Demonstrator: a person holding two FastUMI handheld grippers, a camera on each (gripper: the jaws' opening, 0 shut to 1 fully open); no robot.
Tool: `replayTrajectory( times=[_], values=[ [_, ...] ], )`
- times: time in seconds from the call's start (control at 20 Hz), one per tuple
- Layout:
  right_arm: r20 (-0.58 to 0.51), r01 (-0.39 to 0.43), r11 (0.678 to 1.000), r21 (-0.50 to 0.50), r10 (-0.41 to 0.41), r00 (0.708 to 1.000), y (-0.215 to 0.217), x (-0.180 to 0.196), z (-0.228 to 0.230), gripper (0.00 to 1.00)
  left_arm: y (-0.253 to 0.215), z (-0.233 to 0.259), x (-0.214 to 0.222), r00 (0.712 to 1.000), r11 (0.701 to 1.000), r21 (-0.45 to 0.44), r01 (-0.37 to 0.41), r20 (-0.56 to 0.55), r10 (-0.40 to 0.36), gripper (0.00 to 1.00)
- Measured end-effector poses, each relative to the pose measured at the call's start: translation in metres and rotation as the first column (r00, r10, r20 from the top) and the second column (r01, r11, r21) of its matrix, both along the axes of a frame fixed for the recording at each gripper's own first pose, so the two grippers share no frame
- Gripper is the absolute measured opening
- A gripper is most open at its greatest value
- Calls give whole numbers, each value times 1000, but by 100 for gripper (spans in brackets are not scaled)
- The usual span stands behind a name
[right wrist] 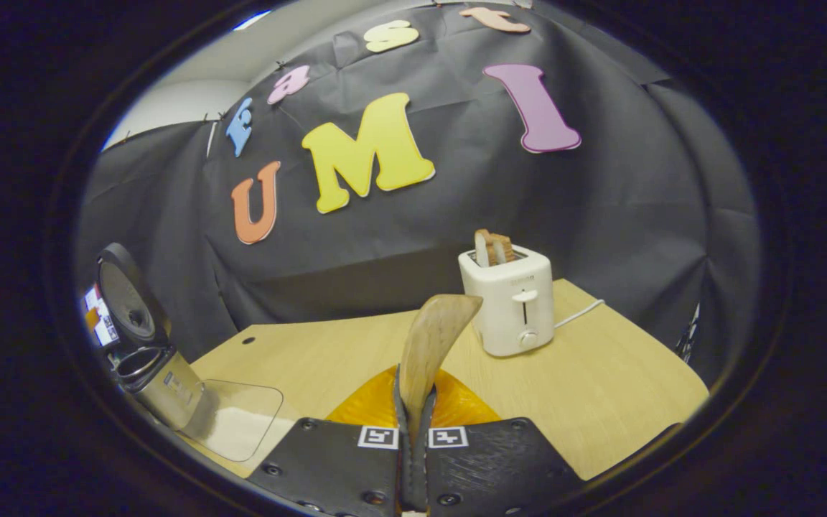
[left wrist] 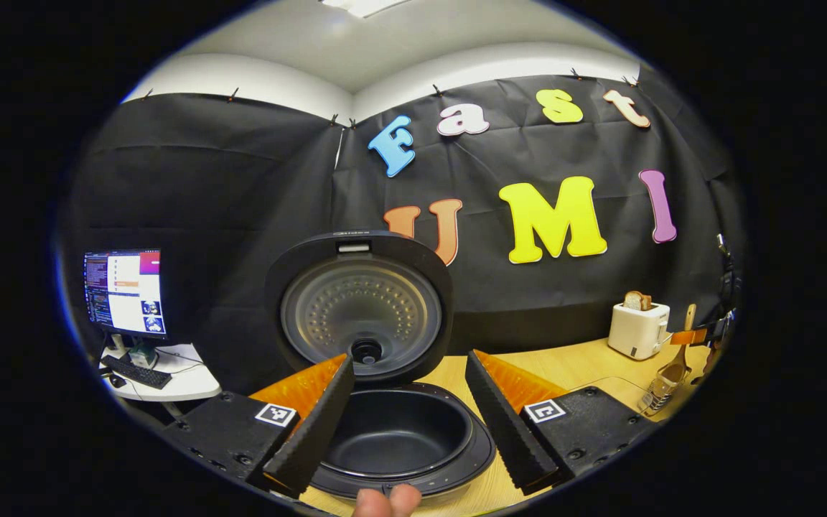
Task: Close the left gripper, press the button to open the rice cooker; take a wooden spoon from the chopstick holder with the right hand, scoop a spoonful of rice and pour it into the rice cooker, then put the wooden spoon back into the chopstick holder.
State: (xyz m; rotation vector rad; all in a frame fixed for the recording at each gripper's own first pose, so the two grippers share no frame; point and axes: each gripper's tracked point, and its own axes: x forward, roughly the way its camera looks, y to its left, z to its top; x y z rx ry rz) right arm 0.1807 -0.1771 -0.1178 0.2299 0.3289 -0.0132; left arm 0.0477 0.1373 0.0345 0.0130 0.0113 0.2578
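Right gripper view showed the right gripper (right wrist: 413, 431) clamped on the wooden spoon (right wrist: 433, 337), the open rice cooker (right wrist: 142, 352) far left, the left gripper (left wrist: 408, 416) spread before its pot; judged step: spoon fetched, next needs scooping rice.

Your rice cooker (left wrist: 385, 402) reads black at lid rim and inner pot, with a grey dimpled lid liner; its body looks silver in the right gripper view. Toaster (right wrist: 508, 301): cream-white, brown bread (right wrist: 494, 248) in slot. Table (right wrist: 600, 373): pale wood grain. Wooden spoon (right wrist: 431, 337): tan, streaked darker brown.
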Motion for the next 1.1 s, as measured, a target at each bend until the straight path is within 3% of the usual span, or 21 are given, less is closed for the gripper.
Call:
replayTrajectory(
  times=[0.2, 0.25, 0.3, 0.55, 0.65, 0.85, 1.0, 1.1],
  values=[
    [45, 17, 998, -57, -14, 999, 2, -2, 24, 0, 3, 1, -3, 1000, 1000, -3, 9, 10, -9, 99],
    [58, 23, 997, -70, -18, 998, 2, -2, 33, 0, 3, -2, -3, 1000, 1000, -12, 8, 7, -8, 95],
    [72, 29, 997, -77, -24, 997, 3, -3, 41, 0, 5, -4, -4, 1000, 1000, -18, 5, 6, -5, 99],
    [142, 26, 995, -94, -13, 990, 22, -6, 88, 0, 10, -7, -11, 1000, 1000, -4, 5, 4, -5, 99],
    [159, 9, 995, -101, 8, 987, 40, -5, 101, 0, 9, -10, -12, 1000, 1000, -8, 16, 2, -16, 95],
    [168, -53, 991, -120, 73, 983, 93, 1, 115, 1, 15, -19, -18, 1000, 1000, -27, 17, -11, -17, 99],
    [131, -121, 985, -127, 138, 982, 138, 7, 101, 0, 20, -25, -22, 1000, 999, -52, 15, -24, -16, 95],
    [90, -151, 980, -129, 163, 983, 162, 7, 82, 1, 25, -27, -25, 1000, 998, -66, 14, -23, -15, 99]
  ],
)
